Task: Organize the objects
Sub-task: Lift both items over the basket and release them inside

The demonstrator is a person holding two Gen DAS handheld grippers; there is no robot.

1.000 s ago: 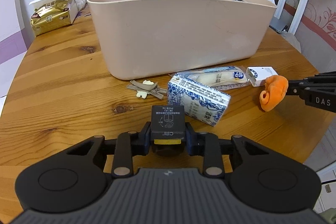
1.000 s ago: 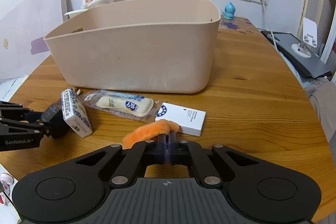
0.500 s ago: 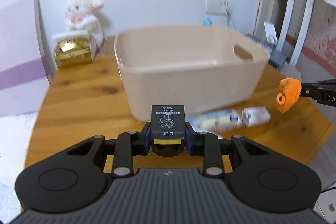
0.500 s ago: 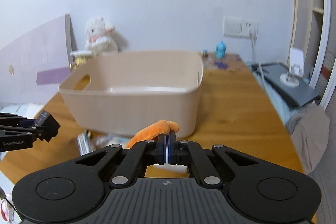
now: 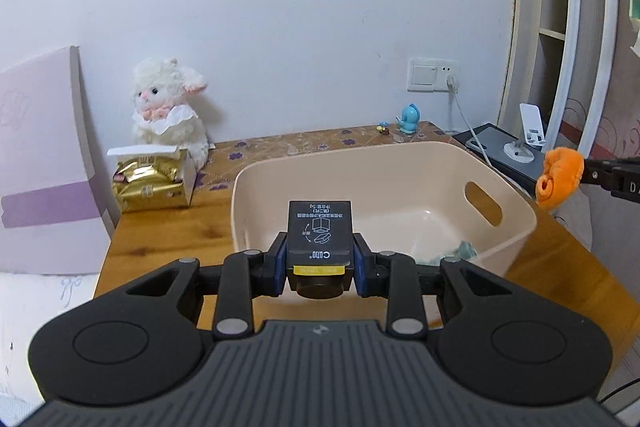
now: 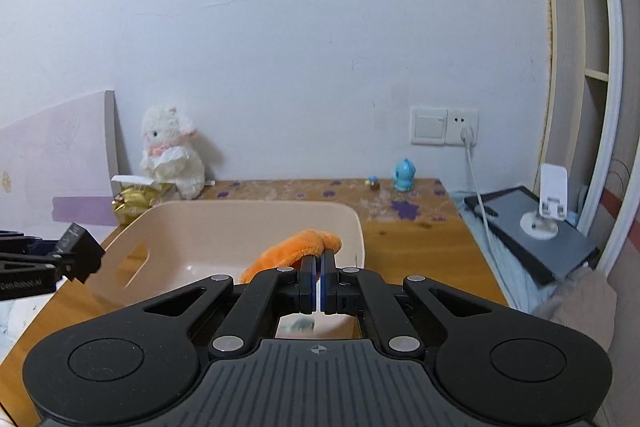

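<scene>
My left gripper (image 5: 320, 259) is shut on a small black box (image 5: 320, 231) and holds it above the near rim of the beige bin (image 5: 400, 163). My right gripper (image 6: 319, 267) is shut on an orange plush toy (image 6: 296, 249) and holds it over the bin (image 6: 256, 211). In the left wrist view the orange toy (image 5: 558, 177) hangs beyond the bin's right wall. In the right wrist view the black box (image 6: 78, 251) sits at the bin's left end. Something greenish (image 5: 460, 253) lies on the bin floor.
A white plush lamb (image 5: 168, 107) and a gold packet box (image 5: 150, 183) stand at the back left of the wooden table (image 5: 160, 227). A blue figurine (image 5: 410, 119), a wall socket with cable (image 5: 434, 75) and a grey device with a phone stand (image 5: 516, 151) are at the back right.
Both grippers have risen from table level with their objects and now hold them above the bin's rim. The items lying in front of the bin have dropped out of view.
</scene>
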